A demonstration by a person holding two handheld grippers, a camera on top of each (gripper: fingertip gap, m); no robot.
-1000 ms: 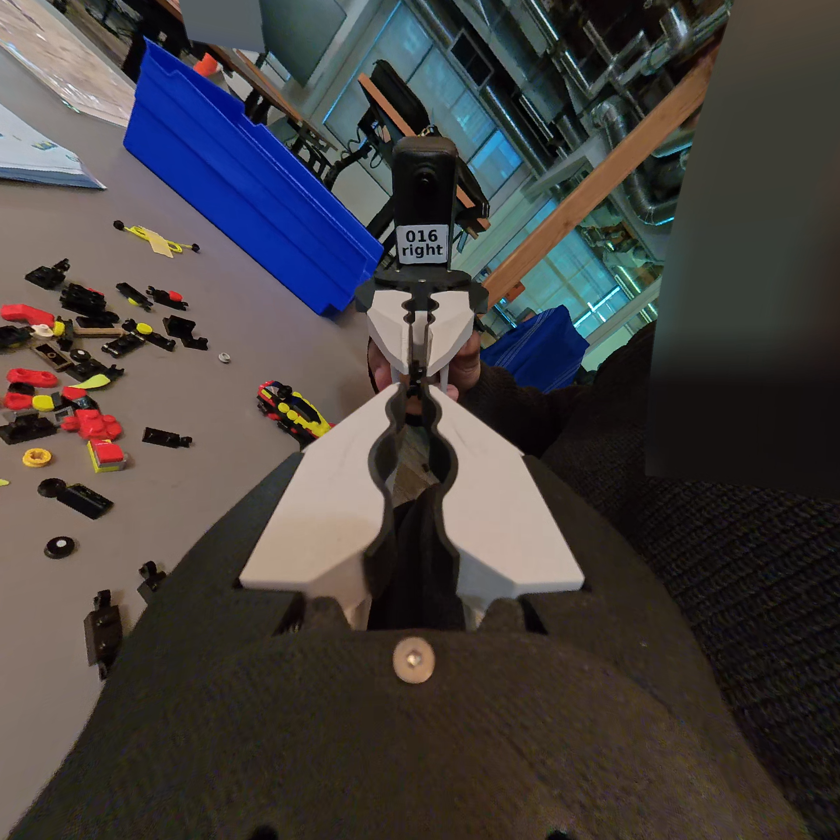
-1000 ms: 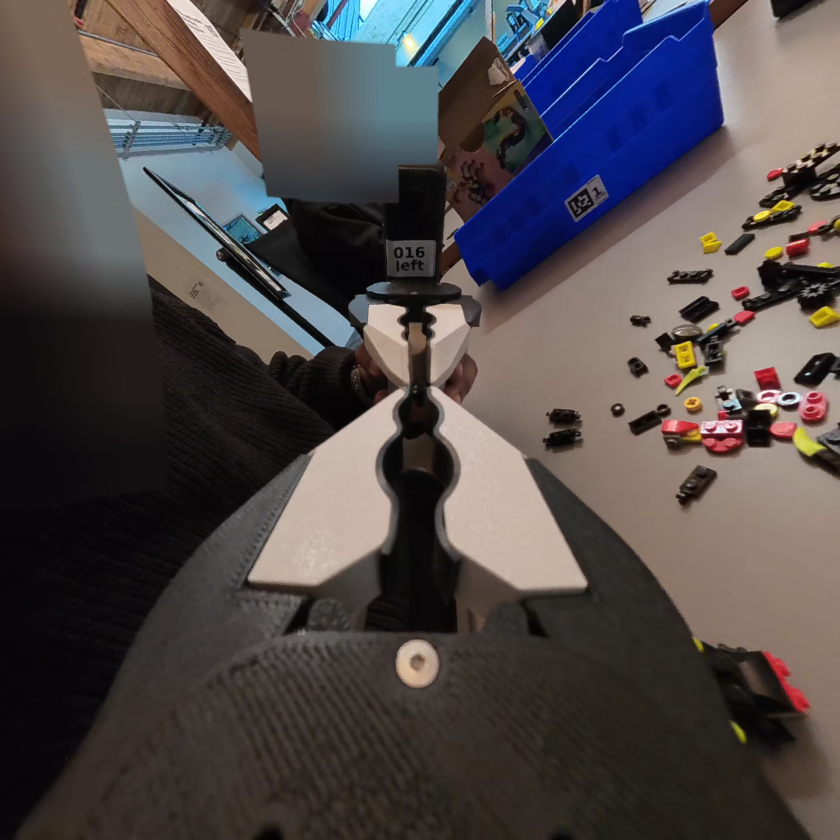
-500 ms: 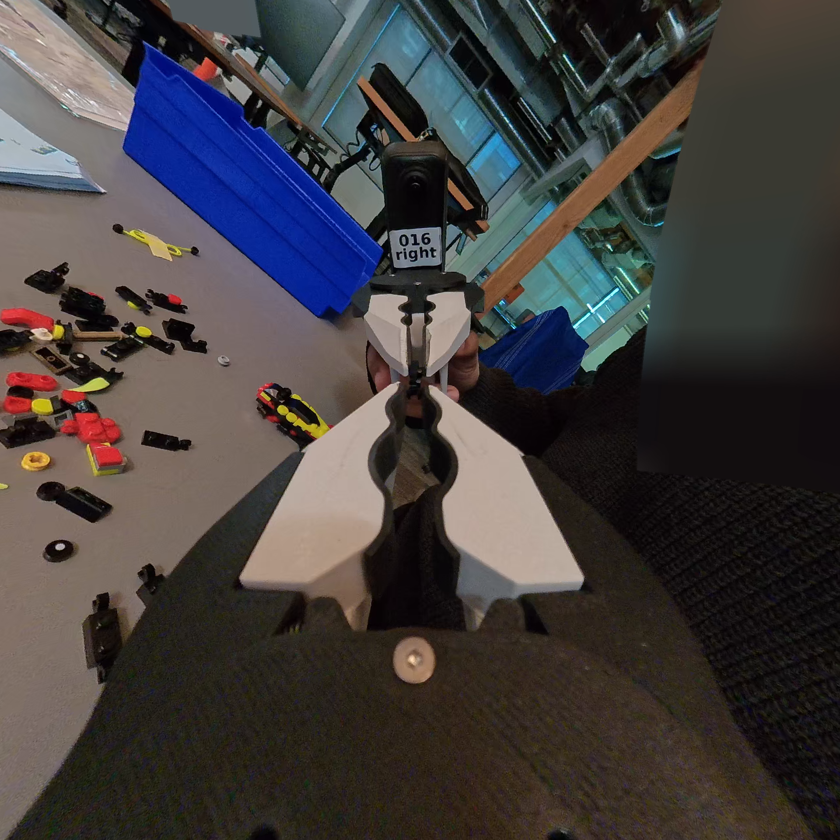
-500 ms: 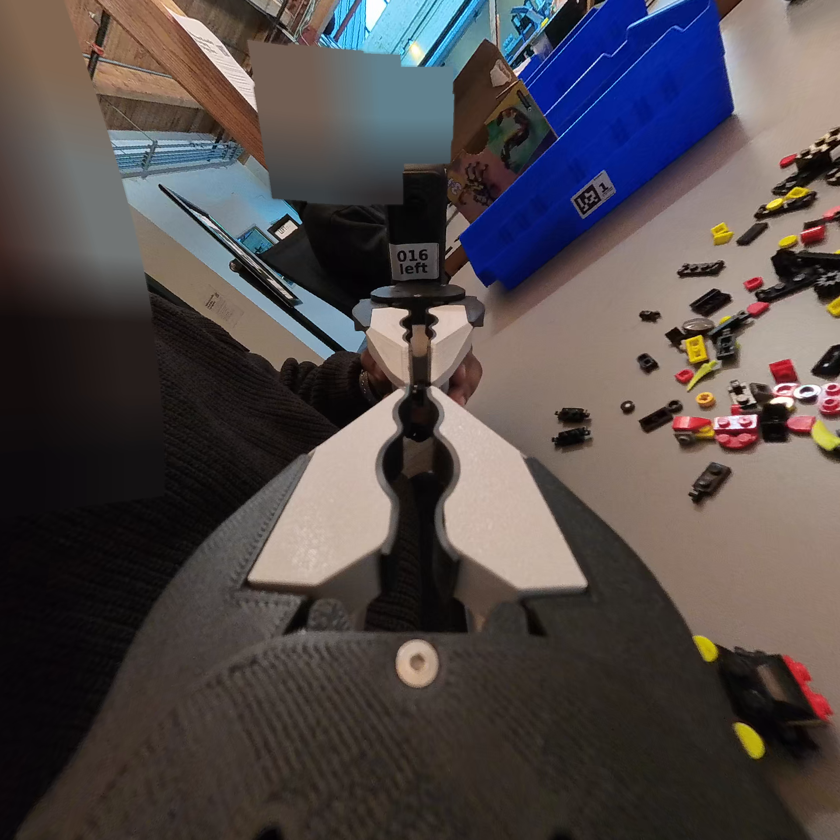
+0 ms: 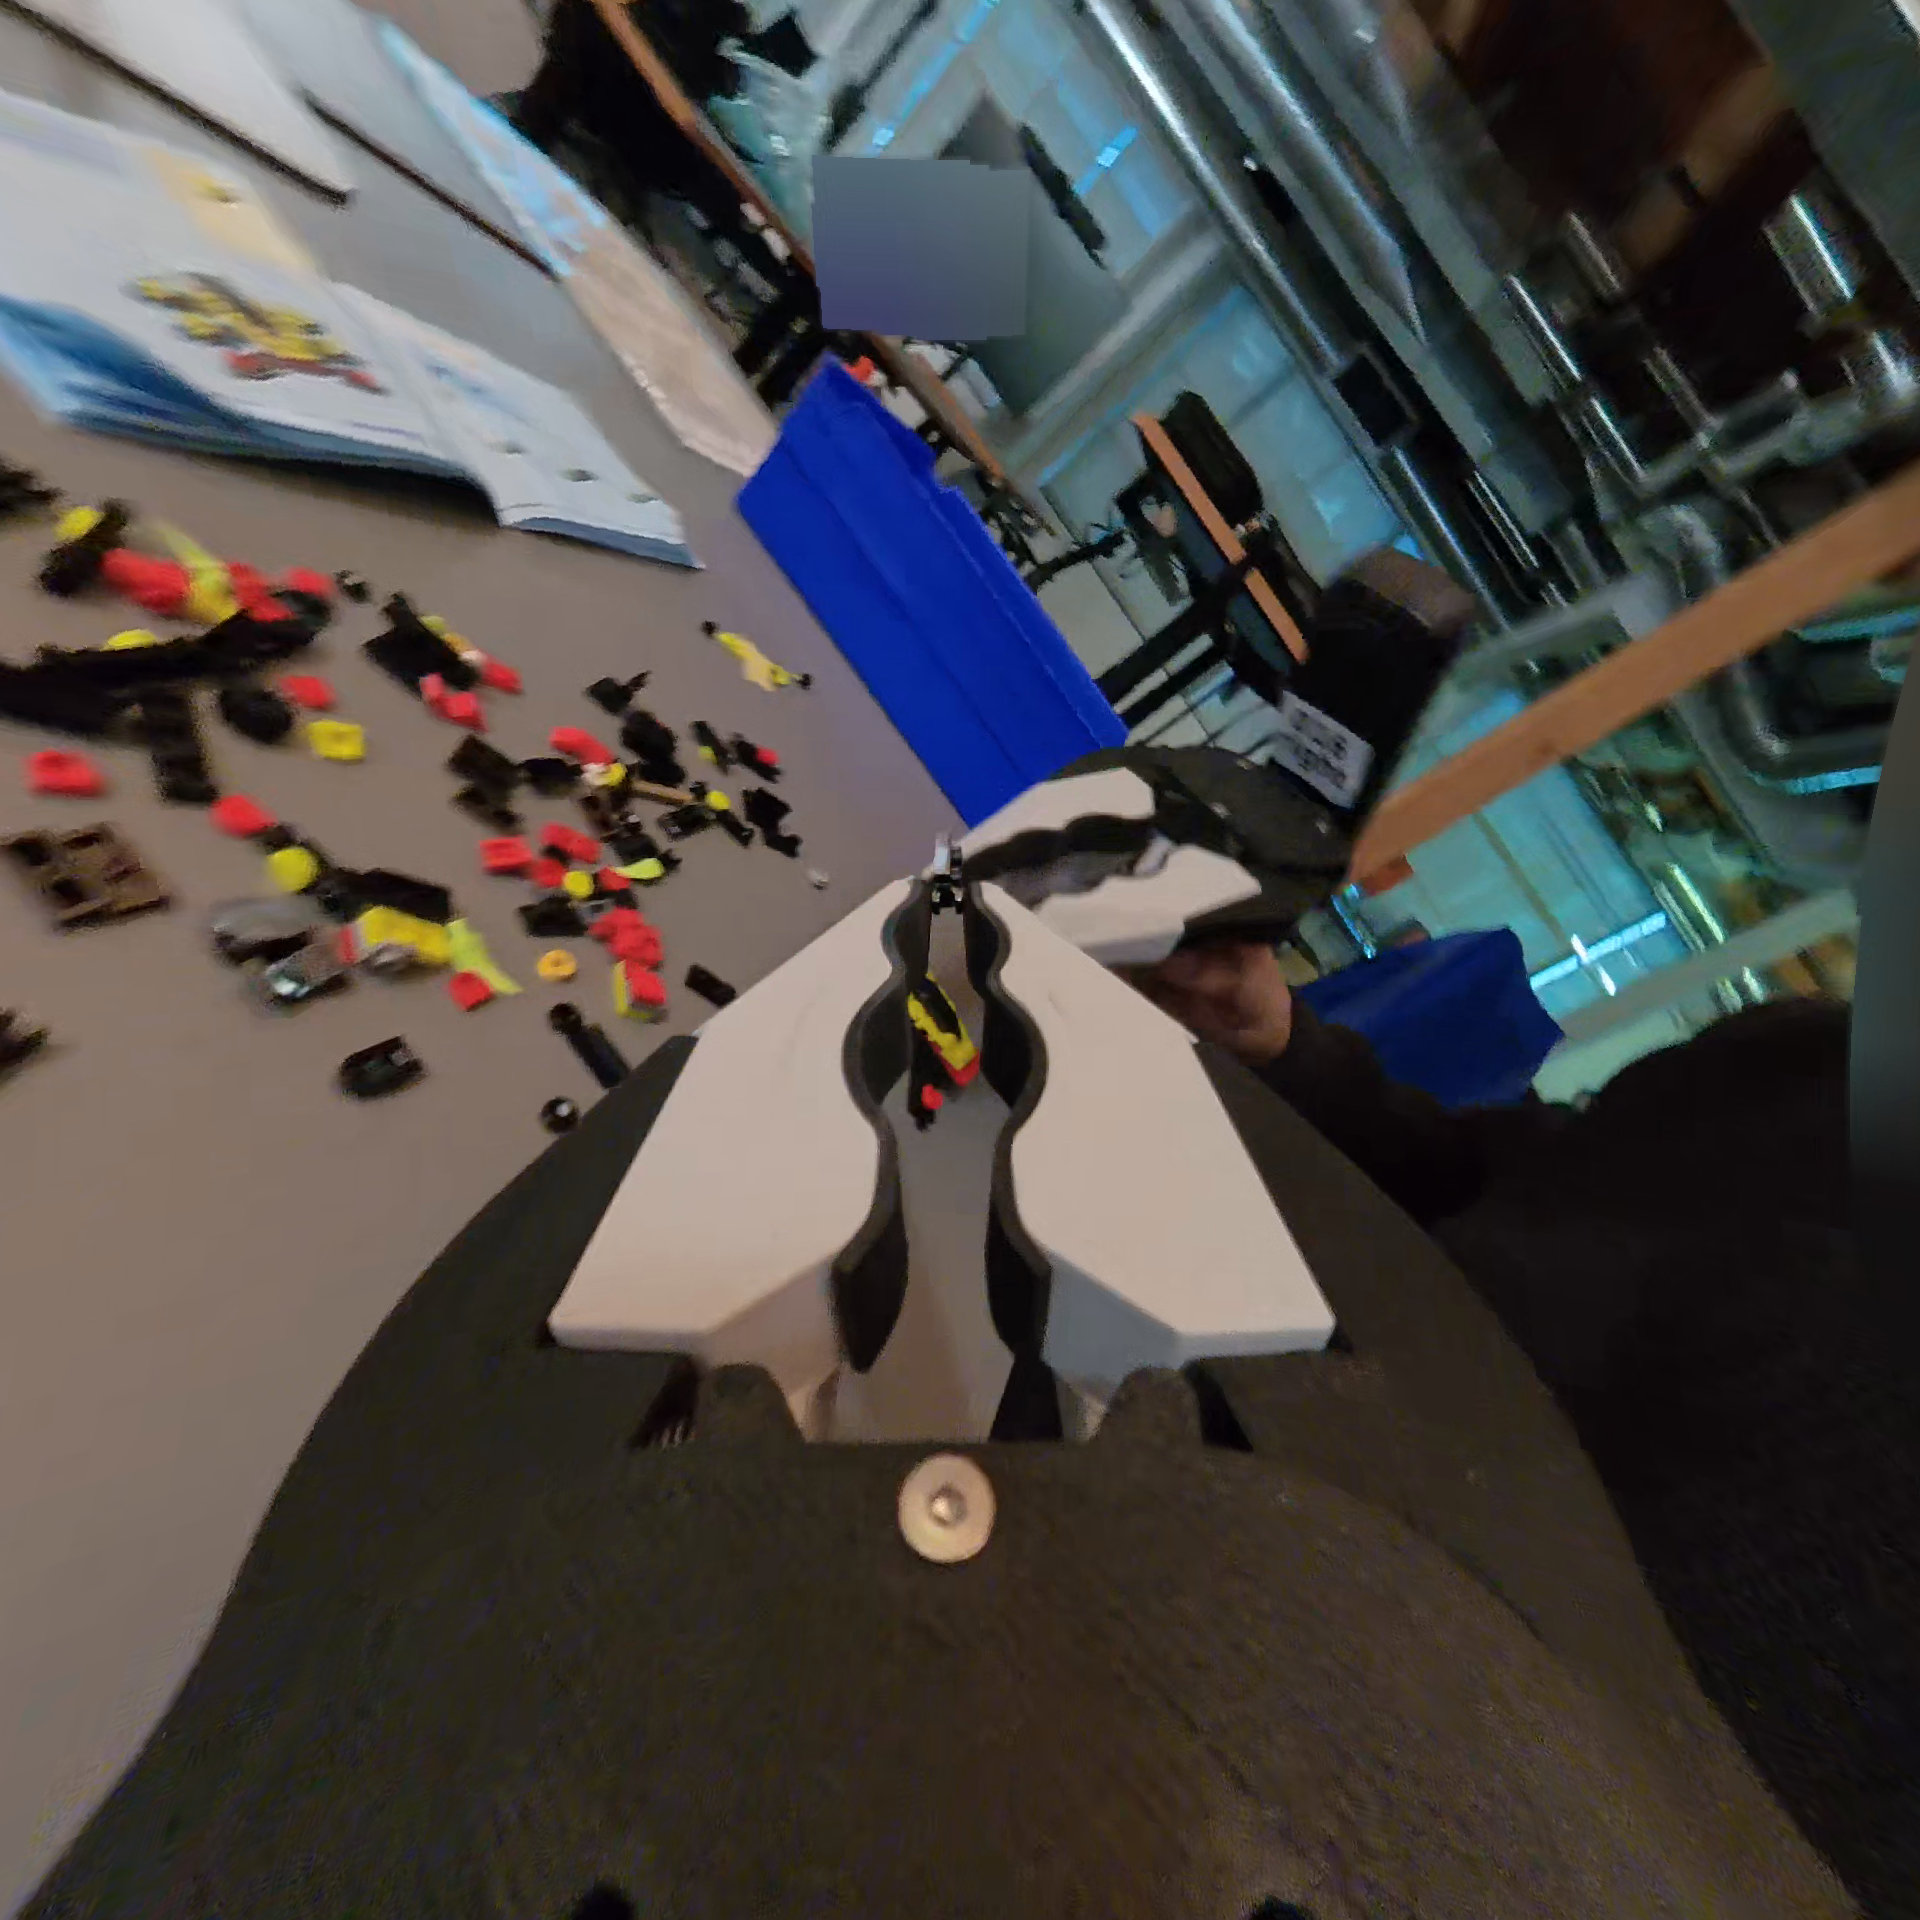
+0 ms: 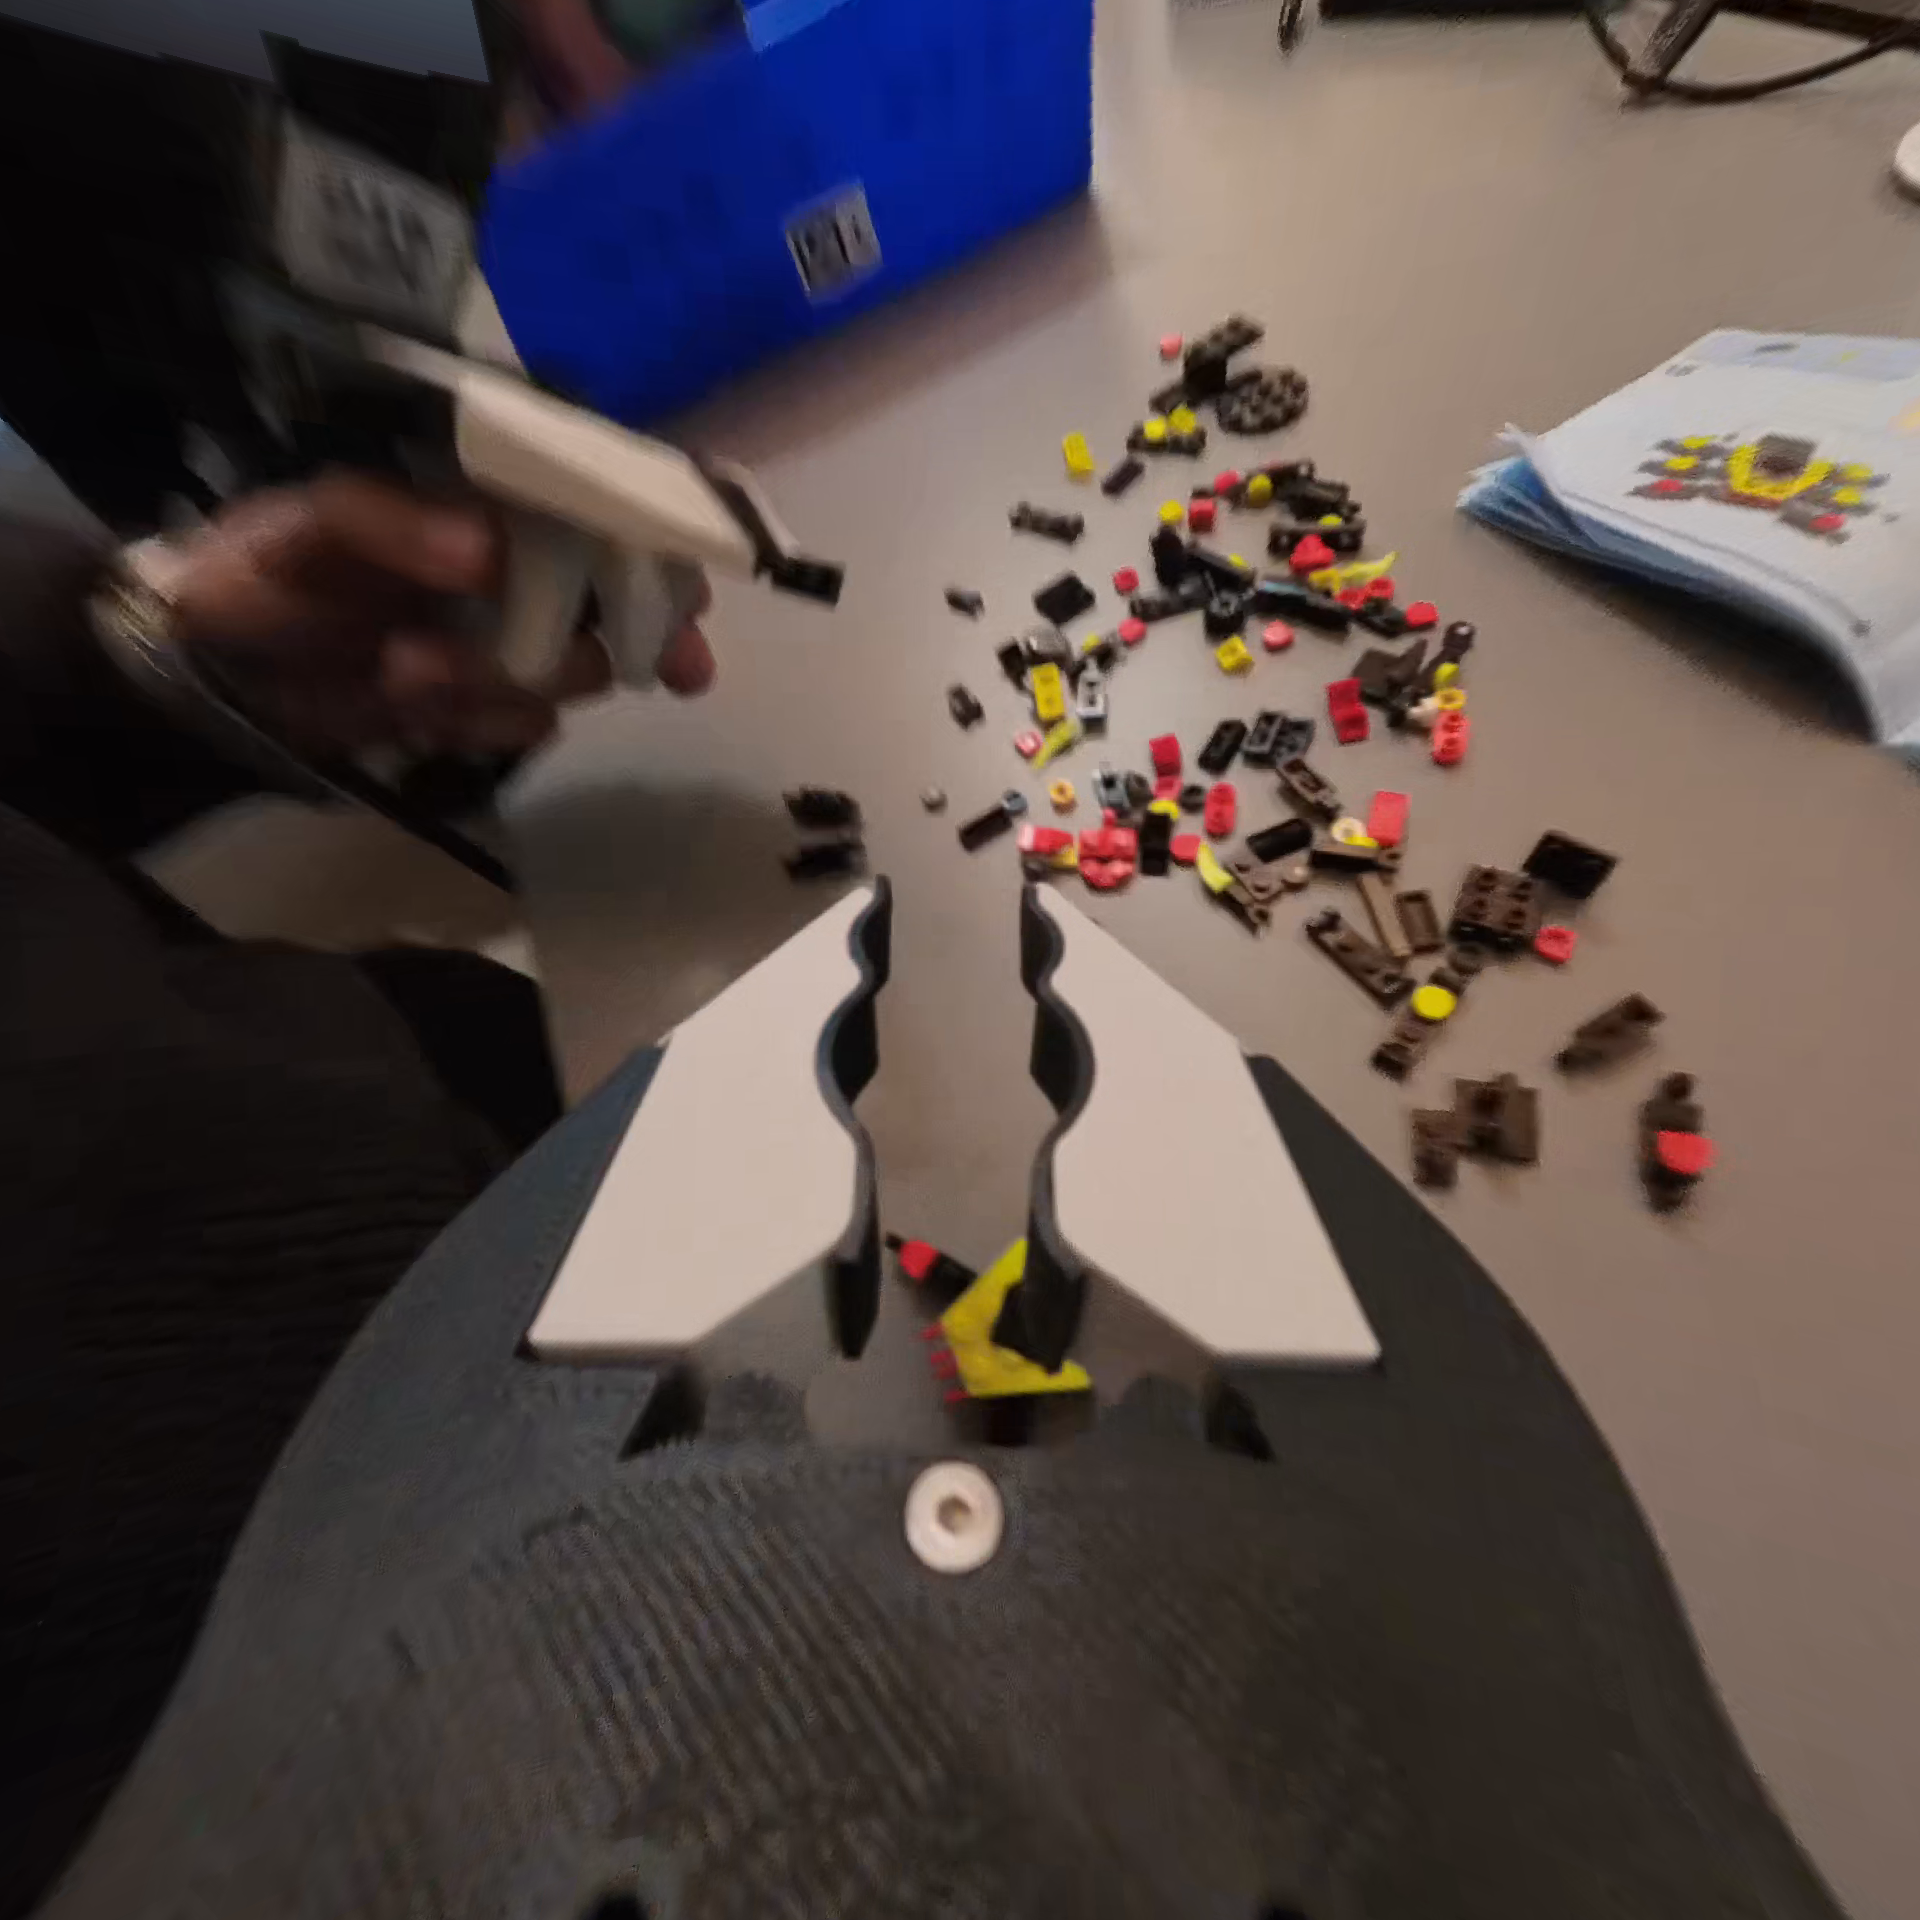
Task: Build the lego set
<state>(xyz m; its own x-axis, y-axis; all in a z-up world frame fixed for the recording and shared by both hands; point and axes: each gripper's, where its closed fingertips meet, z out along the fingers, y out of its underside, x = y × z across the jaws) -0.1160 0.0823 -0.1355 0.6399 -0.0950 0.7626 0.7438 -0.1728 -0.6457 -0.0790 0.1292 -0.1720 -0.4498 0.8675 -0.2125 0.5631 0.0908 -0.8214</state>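
The left gripper (image 5: 943, 902) pinches a small black piece (image 5: 943, 896) at its tips, and a yellow and red toy (image 5: 940, 1029) lies under it. The right gripper (image 6: 956, 920) is spread with nothing between its fingers, and loose bricks (image 6: 1247, 748) lie ahead to its right on the table (image 6: 1351, 208).

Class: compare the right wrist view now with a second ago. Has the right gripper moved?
Yes. The right gripper has swung right and tipped down: the blue bin slid to upper left, and its jaws opened.
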